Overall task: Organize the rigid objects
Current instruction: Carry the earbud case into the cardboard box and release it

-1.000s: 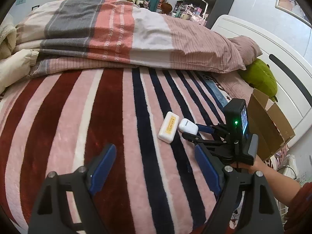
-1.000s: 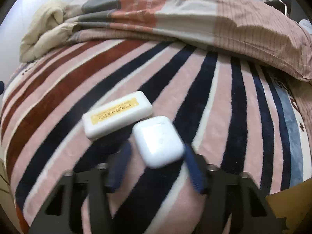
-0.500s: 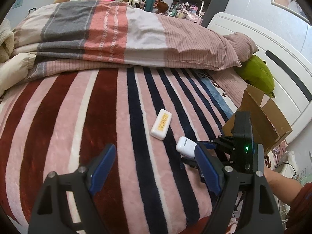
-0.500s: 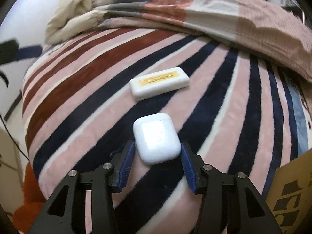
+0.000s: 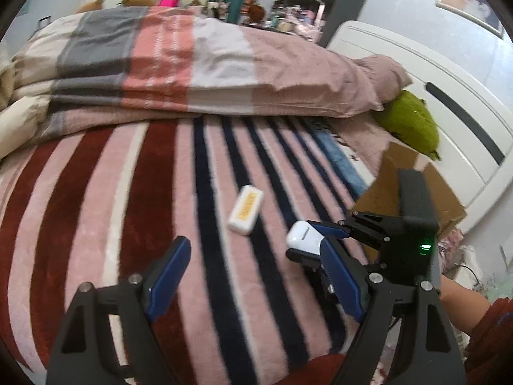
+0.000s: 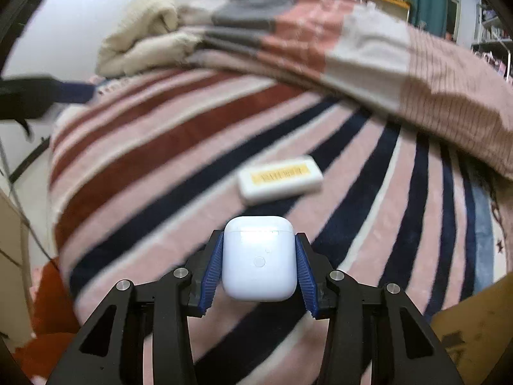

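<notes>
My right gripper (image 6: 259, 268) is shut on a white earbud case (image 6: 259, 258) and holds it above the striped blanket; the case also shows in the left wrist view (image 5: 303, 238), clamped between blue pads. A white rectangular box with a yellow label (image 6: 279, 179) lies on the blanket beyond it, seen in the left wrist view too (image 5: 245, 209). My left gripper (image 5: 253, 276) is open and empty, low over the blanket, left of the right gripper (image 5: 323, 240).
An open cardboard box (image 5: 426, 189) stands at the bed's right edge, its corner also in the right wrist view (image 6: 474, 330). A folded duvet (image 5: 192, 67) lies across the far side. A green plush toy (image 5: 413, 125) rests by the white headboard.
My right gripper has closed on the earbud case, lifted it off the blanket and pulled it back away from the labelled box. My left gripper stays open.
</notes>
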`<state>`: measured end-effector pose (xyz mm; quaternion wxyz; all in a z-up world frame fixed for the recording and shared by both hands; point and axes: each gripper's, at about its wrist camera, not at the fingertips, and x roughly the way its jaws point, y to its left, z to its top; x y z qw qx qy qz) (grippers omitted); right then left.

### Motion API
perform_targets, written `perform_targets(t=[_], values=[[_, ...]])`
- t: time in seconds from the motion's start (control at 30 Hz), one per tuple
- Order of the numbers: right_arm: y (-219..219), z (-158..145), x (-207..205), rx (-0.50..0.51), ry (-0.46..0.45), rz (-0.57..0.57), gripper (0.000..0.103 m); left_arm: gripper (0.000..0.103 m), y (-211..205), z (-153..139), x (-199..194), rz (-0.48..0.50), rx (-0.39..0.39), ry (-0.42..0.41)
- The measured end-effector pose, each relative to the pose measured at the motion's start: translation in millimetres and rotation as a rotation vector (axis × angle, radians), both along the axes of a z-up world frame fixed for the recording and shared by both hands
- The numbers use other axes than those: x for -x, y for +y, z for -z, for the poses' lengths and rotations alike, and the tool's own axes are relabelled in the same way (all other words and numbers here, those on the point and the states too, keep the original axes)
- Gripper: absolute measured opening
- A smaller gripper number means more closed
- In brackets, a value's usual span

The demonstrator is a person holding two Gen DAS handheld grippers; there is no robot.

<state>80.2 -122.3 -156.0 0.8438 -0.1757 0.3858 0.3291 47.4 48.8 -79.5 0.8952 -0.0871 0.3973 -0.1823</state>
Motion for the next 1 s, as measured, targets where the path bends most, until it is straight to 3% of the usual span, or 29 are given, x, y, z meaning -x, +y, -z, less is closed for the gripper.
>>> perform_targets(t=[0.13, 0.2, 0.43, 0.57, 0.83, 1.0], values=[[-3.7, -49.3, 27.2, -0.066, -0.071, -0.03, 0.039, 0.078, -27.7, -18.0, -1.9, 0.099, 0.056, -0.02], [-7.4, -73.7, 40.1, -0.089, -0.118, -0.048, 0.039, 0.064, -43.6, -28.3, -5.4, 0.151, 0.084, -0.023], [-45.7, -123.3, 61.0, -0.135, -0.232, -0.025, 0.039, 0.043, -107.3, -59.2, -14.4, 0.301, 0.1, -0.054], [-77.2, -136.5, 61.8, -0.138, -0.272, 0.027, 0.039, 0.033, -147.4, -68.9, -23.7, 0.382, 0.125, -0.053], [-147.2, -141.0, 49.6, -0.133, -0.256, 0.15, 0.039, 0.034, -226.1, -68.5, -43.3, 0.49, 0.084, -0.028], [-175.3, -134.9, 41.4, -0.1, -0.215, 0.209, 0.039, 0.033, -254.3, -58.2, -53.9, 0.534, 0.074, 0.008]])
